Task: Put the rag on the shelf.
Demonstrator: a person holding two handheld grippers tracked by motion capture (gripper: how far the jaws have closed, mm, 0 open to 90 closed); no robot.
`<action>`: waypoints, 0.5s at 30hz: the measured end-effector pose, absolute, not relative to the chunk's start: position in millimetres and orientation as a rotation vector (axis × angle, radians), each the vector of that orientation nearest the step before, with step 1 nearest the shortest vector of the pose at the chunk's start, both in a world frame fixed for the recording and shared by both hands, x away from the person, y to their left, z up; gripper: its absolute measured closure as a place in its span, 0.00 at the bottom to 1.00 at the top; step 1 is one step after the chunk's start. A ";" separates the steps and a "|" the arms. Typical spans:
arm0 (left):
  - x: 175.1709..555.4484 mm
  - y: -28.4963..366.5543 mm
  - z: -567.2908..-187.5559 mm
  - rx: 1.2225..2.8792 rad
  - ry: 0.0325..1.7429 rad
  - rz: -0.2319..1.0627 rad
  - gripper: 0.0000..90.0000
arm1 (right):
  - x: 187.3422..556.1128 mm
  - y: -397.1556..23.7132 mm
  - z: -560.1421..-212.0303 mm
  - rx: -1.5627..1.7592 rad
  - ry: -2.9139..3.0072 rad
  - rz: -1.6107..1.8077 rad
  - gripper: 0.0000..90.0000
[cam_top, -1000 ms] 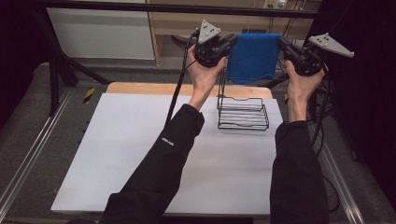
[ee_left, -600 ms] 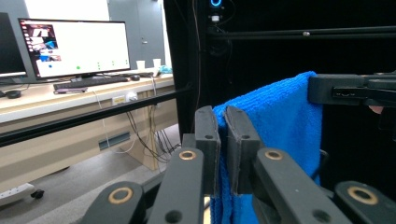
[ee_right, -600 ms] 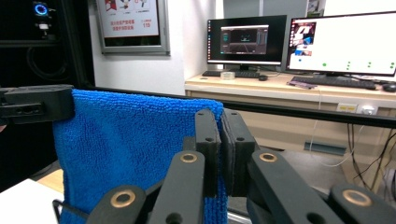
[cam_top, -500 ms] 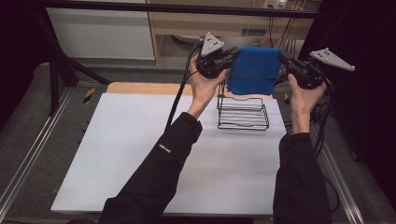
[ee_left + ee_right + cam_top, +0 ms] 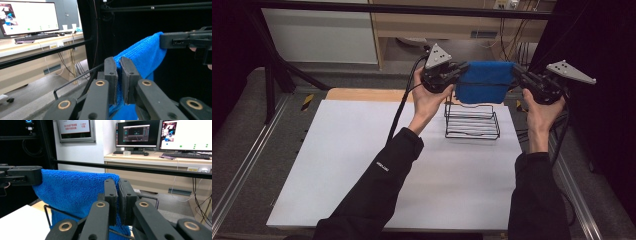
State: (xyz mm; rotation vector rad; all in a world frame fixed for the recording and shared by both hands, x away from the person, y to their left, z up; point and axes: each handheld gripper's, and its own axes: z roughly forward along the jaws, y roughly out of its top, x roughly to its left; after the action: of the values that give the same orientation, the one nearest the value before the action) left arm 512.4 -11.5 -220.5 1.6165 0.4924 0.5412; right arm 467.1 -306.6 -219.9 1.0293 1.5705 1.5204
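Left claw and right claw are each clamped shut on an upper corner of the blue terry microfibre cloth, which hangs stretched between them in the air above the black wire rack standing at the far right of the white worktop. The left gripper view shows the cloth pinched between the two black pads, with the other claw gripping its far corner; the right gripper view shows the same arrangement mirrored, the cloth draping down in front of the rack's top wire. The work in hand appears to be draping the cloth over the rack's upper bar. Risks from this position: the light rack could tip or slide if the cloth drags against its raised back during the descent; the cloth could land unevenly and slip off if one claw releases ahead of the other or if the hem falls on one side of the bar only; slack tension between the claws could let the middle sag and bunch on the wires. Compared with the high view one second earlier, both hands have come lower, and the cloth's lower edge now overlaps the top of the rack.
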 end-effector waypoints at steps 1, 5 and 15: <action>511.7 -11.3 -221.1 1.625 0.492 0.539 0.93 | 466.2 -307.0 -220.6 1.029 1.580 1.517 0.96; 507.9 -11.1 -223.3 1.658 0.486 0.530 0.93 | 463.6 -308.8 -223.6 1.037 1.618 1.509 0.96; 498.4 -11.0 -233.4 1.719 0.502 0.477 0.92 | 457.6 -313.6 -235.7 1.053 1.688 1.504 0.95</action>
State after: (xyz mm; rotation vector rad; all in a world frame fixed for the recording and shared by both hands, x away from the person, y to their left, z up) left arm 498.4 -11.0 -233.4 1.7189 0.5025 0.4773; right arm 457.6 -313.6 -235.7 1.0535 1.6880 1.5043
